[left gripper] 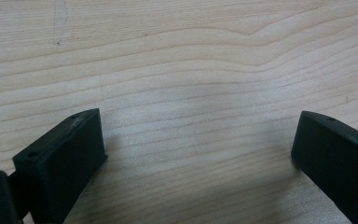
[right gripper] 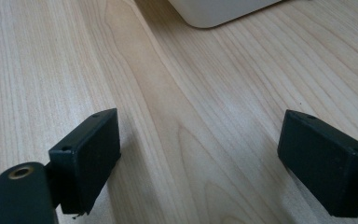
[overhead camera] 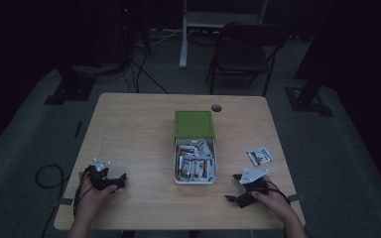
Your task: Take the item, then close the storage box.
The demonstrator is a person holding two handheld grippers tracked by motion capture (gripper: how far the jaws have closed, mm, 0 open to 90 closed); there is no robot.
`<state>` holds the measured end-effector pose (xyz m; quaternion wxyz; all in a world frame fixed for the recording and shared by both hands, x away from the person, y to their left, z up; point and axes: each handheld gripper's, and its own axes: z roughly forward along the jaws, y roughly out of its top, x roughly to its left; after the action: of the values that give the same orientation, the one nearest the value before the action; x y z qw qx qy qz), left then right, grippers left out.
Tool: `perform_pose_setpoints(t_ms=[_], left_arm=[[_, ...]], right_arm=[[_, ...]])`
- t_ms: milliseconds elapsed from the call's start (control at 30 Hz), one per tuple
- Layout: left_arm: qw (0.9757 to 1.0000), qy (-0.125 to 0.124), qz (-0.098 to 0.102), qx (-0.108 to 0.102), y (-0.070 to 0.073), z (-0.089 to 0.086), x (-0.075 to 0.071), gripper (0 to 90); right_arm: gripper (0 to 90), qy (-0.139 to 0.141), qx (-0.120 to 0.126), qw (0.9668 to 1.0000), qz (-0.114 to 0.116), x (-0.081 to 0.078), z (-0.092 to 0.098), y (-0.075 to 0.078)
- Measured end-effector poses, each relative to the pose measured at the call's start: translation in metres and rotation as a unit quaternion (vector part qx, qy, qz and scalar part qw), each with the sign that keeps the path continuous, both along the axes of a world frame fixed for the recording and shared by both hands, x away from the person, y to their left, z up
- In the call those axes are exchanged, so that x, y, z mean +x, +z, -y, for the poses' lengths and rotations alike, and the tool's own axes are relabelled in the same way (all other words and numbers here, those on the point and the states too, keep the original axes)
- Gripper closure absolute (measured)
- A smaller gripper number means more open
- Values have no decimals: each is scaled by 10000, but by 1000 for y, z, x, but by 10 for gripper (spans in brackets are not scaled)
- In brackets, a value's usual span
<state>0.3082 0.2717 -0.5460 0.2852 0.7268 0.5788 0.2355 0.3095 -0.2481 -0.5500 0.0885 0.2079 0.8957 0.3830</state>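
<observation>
High view: wooden surface (overhead camera: pixel 129 129) in a dim room. White box (overhead camera: pixel 195 163) sits mid-surface, full of small packets (overhead camera: pixel 193 161), its green lid (overhead camera: pixel 194 123) flipped back on the far side. One loose packet (overhead camera: pixel 260 156) lies right of the box, apart from it and just beyond the right gripper (overhead camera: pixel 236 187). Left gripper (overhead camera: pixel 120 179) rests near the front left edge, well apart from the box. Both are hand-held and low over the wood.

Left gripper view: left gripper (left gripper: pixel 198 140) spread wide, bare wood between the jaws.

Right gripper view: right gripper (right gripper: pixel 198 140) spread wide, nothing between the jaws; a white box corner (right gripper: pixel 219 11) shows ahead.
</observation>
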Motion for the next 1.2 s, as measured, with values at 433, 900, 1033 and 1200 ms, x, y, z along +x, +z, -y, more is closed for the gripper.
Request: perform_pose_setpoints(t_ms=[433,900,1033,1200], left_arm=[[9991,-414,22,15,0,4,-2,30],[9879,-1535,213,29,13,38,-10,30],[9845,-1738,227,20,15,46,-11,30],[9817,-1888,241,32,15,54,-13,30]], right_arm=[[122,-162,3,9999,-16,0,-1,0],[123,-247,62,9997,-60,-1,2,3],[123,-300,136,9995,-10,0,1,7],[123,-338,243,9991,16,1,-1,11]])
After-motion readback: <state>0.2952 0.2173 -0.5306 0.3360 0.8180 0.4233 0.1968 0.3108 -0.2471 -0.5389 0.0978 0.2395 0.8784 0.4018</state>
